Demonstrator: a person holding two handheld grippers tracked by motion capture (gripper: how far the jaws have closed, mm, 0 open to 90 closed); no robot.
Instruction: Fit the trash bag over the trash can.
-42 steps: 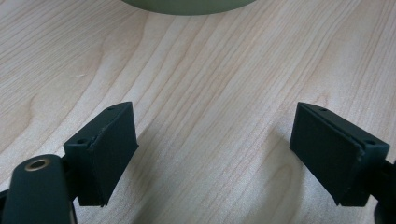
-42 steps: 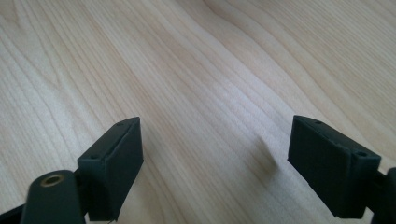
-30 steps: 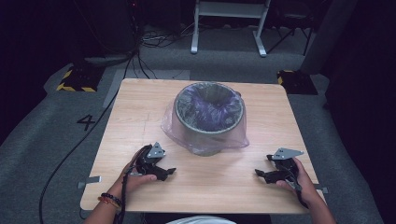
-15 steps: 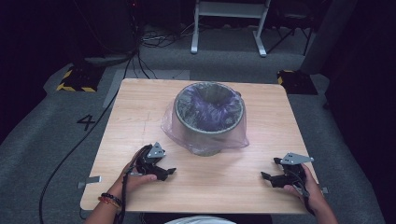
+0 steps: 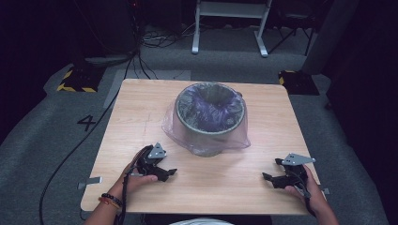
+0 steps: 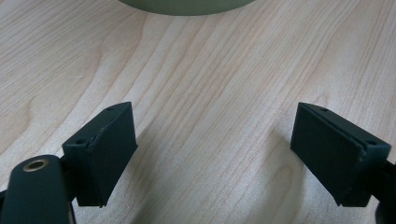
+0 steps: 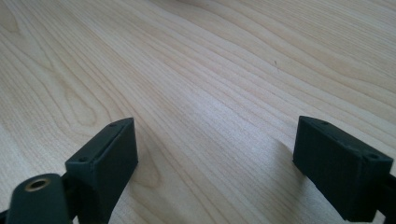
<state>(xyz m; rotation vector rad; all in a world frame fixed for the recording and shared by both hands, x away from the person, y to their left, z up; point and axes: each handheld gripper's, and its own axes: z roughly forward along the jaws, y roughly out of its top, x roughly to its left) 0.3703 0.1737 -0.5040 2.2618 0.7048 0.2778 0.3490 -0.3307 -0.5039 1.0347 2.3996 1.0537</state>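
My left gripper (image 5: 165, 172) rests low on the surface (image 5: 141, 112), jaws spread wide with only bare wood between them. My right gripper (image 5: 272, 179) rests the same way, also spread and holding nothing. The bin (image 5: 210, 117), lined with a thin plastic bag (image 5: 171, 127) that drapes over its rim and down its sides, stands ahead of both grippers and between them. It is round, so no long axis matters. I judge the left gripper nearer: the bin's base (image 6: 187, 5) sits just ahead of it.
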